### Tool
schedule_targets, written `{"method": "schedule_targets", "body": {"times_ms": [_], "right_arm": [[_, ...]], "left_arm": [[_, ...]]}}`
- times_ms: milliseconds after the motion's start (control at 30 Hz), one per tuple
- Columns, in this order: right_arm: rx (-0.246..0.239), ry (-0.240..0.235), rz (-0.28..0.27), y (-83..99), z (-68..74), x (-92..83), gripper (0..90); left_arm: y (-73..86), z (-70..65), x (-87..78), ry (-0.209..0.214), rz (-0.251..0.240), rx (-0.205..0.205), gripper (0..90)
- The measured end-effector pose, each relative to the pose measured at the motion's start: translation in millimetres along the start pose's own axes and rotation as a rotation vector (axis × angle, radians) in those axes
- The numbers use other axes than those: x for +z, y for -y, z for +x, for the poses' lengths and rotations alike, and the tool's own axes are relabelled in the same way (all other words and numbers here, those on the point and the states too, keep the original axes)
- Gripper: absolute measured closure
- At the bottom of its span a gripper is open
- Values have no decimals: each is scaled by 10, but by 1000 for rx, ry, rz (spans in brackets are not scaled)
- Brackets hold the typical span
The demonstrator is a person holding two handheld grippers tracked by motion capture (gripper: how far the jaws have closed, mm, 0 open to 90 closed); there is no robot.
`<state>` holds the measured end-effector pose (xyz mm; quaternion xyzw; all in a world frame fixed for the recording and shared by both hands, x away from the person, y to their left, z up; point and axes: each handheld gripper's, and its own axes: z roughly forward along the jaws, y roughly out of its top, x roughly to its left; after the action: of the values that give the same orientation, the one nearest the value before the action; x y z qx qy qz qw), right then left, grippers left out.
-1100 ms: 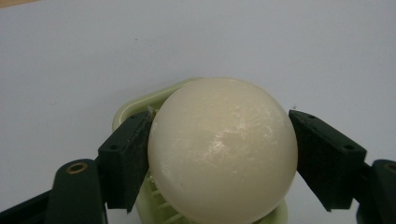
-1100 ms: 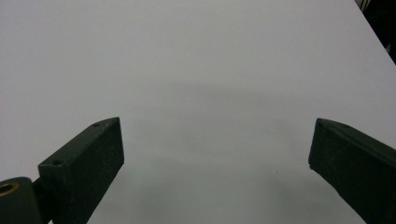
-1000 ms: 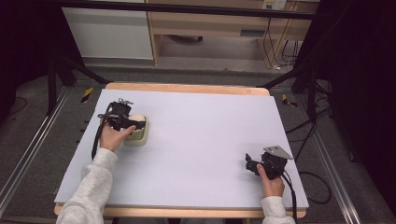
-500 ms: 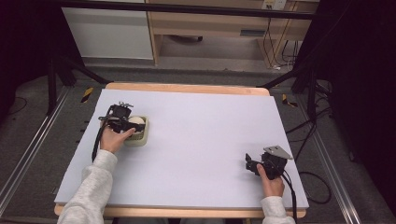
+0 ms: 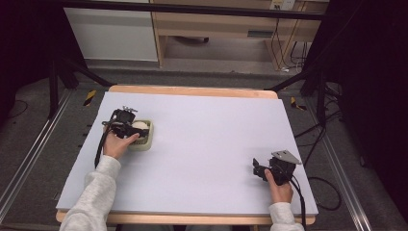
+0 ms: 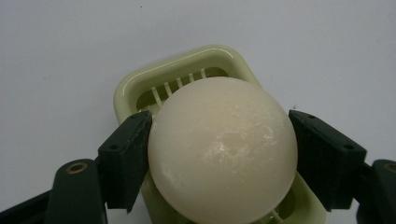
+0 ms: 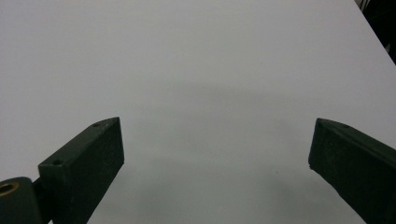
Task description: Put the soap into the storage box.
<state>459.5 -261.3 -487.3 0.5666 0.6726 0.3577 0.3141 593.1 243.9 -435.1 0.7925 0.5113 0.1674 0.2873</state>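
Note:
A pale green slotted holder (image 5: 146, 135) sits on the white table at the left. In the left gripper view a cream egg-like ball (image 6: 223, 149) rests over the holder (image 6: 140, 86), and both black jaws press against its sides. My left gripper (image 5: 136, 129) is shut on that ball, held from the near-left side. My right gripper (image 5: 256, 168) rests near the table's front right, jaws wide apart with only bare table between them (image 7: 217, 158).
The white table top (image 5: 211, 139) has a wooden edge at the back (image 5: 192, 91). Black cables trail from both grippers. Beyond the table stand dark frame legs, a white cabinet (image 5: 113, 31) and a wooden shelf (image 5: 231, 24).
The left hand has shifted slightly nearer and rightward over the holder. The right gripper has stayed where it was.

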Motion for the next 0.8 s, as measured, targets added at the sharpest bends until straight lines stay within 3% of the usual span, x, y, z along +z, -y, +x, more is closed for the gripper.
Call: {"method": "schedule_targets", "body": {"times_ms": [467,667,800], "right_arm": [[0,0,0,0,1,0,38],[-2,0,0,0,1,0,38],[-1,2,-1,0,2,-1,38]], "left_arm": [[29,-19,38,-20,3,15,242],[37,-8,-2,-14,-29,5,221],[44,-26,-89,-12,-49,23,196]]}}
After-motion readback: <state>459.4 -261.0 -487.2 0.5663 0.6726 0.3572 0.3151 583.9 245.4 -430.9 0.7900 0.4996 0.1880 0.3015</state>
